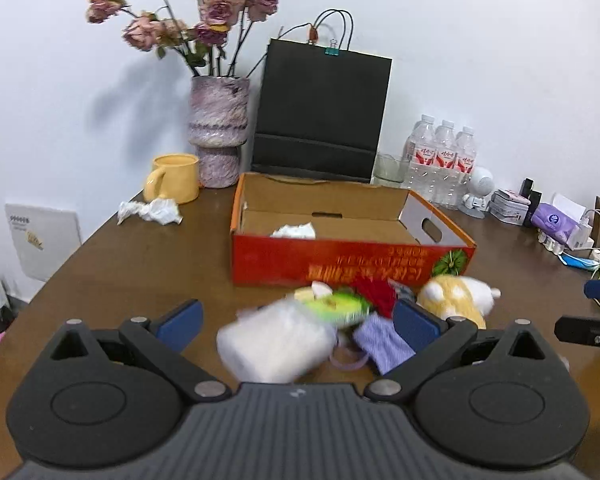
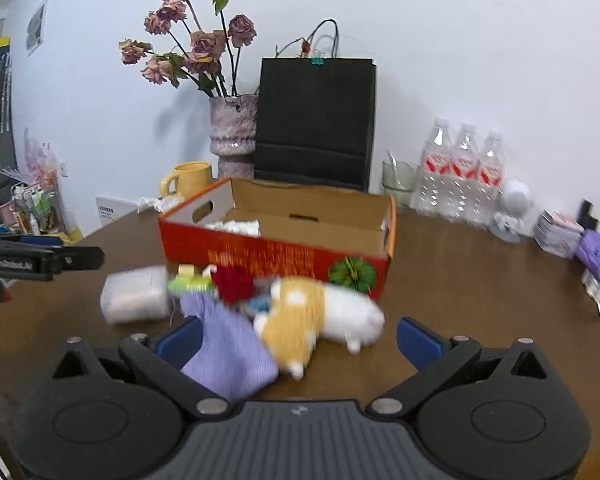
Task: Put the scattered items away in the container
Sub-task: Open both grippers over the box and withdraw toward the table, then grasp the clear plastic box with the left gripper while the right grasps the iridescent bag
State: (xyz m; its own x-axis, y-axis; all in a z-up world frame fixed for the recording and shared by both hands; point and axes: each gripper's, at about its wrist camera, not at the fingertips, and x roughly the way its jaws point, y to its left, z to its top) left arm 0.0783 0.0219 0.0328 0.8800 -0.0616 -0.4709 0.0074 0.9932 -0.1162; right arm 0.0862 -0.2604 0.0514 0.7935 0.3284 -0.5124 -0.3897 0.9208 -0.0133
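An open red cardboard box (image 1: 340, 260) (image 2: 268, 256) stands mid-table with crumpled white paper (image 1: 294, 231) inside. A blurred pile lies in front of it: a white packet (image 1: 276, 344) (image 2: 136, 294), a green-yellow item (image 1: 340, 304), a red cloth (image 1: 376, 292) (image 2: 234, 282), a purple knit cloth (image 1: 382, 340) (image 2: 232, 352) and a yellow-and-white plush toy (image 1: 456, 300) (image 2: 320, 316). My left gripper (image 1: 298, 326) is open, with the packet between its fingers. My right gripper (image 2: 298, 340) is open around the plush and purple cloth.
A yellow mug (image 1: 176, 178), a vase of dried roses (image 1: 218, 132), a black paper bag (image 1: 320, 112), water bottles (image 1: 442, 160) and small clutter (image 1: 556, 220) line the back. A crumpled tissue (image 1: 150, 212) lies left of the box.
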